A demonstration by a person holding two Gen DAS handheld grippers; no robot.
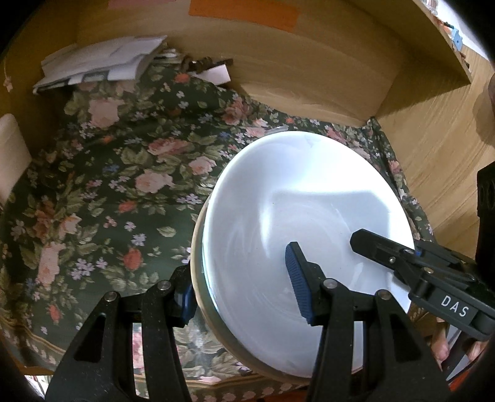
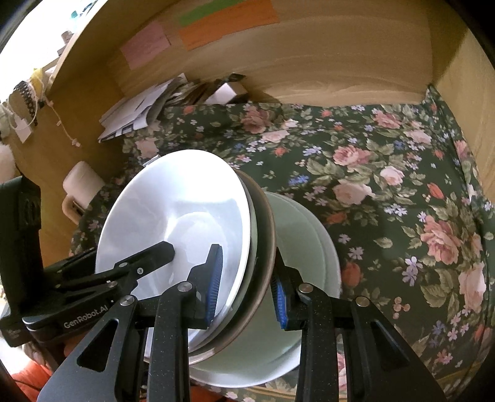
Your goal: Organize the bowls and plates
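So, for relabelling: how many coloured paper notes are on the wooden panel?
3: pink paper note left, green paper strip centre, orange paper strip below it; more possibly hidden.

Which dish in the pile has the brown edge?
The middle dish, sandwiched between the white plate in front and the pale green bowl behind. Only it has a dark brownish rim.

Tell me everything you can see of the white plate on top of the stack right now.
The white plate is glossy, ceramic-looking, round with a shallow well and broad rim, empty and clean. It tops a tilted stack, over a brown-rimmed plate and a pale green bowl, above the floral cloth. The right hand-held gripper and left hand-held gripper each straddle the stack's edge, one blue pad on the plate's face.
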